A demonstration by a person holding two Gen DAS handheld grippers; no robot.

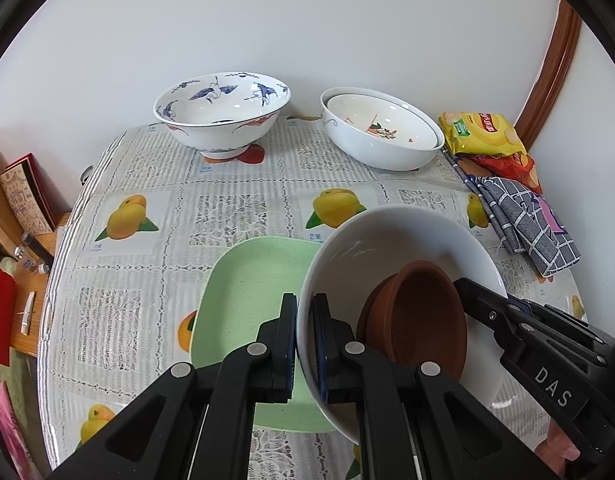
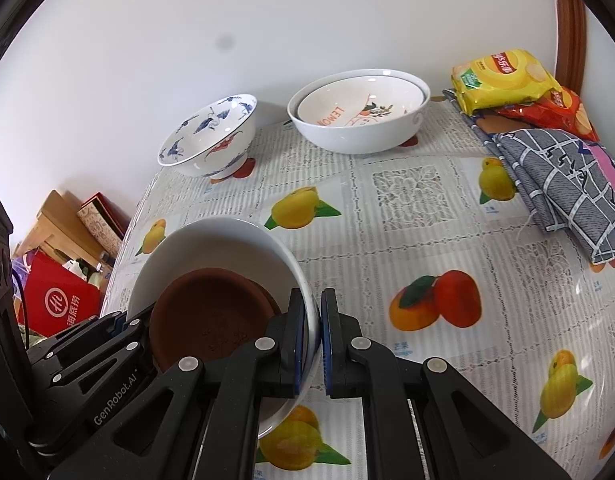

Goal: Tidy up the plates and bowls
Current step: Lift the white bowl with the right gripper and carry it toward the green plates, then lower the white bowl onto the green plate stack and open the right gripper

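A plain white bowl (image 1: 387,240) with two stacked brown clay dishes (image 1: 419,316) inside is held between both grippers. My left gripper (image 1: 303,320) is shut on the bowl's left rim, one pad inside and one outside. My right gripper (image 2: 313,336) is shut on the opposite rim and shows at the right of the left wrist view (image 1: 491,304). The right wrist view shows the same bowl (image 2: 211,244), the brown dishes (image 2: 211,312) and the left gripper (image 2: 119,320). A pale green square plate (image 1: 251,288) lies on the table, partly hidden by the bowl.
At the back stand a blue crane-patterned bowl (image 1: 221,114) and a white bowl with a smaller bowl nested inside (image 1: 383,132). Yellow and red snack bags (image 1: 483,132) and a folded grey checked cloth (image 1: 527,224) lie at the right. Boxes and a red bag (image 2: 59,304) sit beyond the table's left edge.
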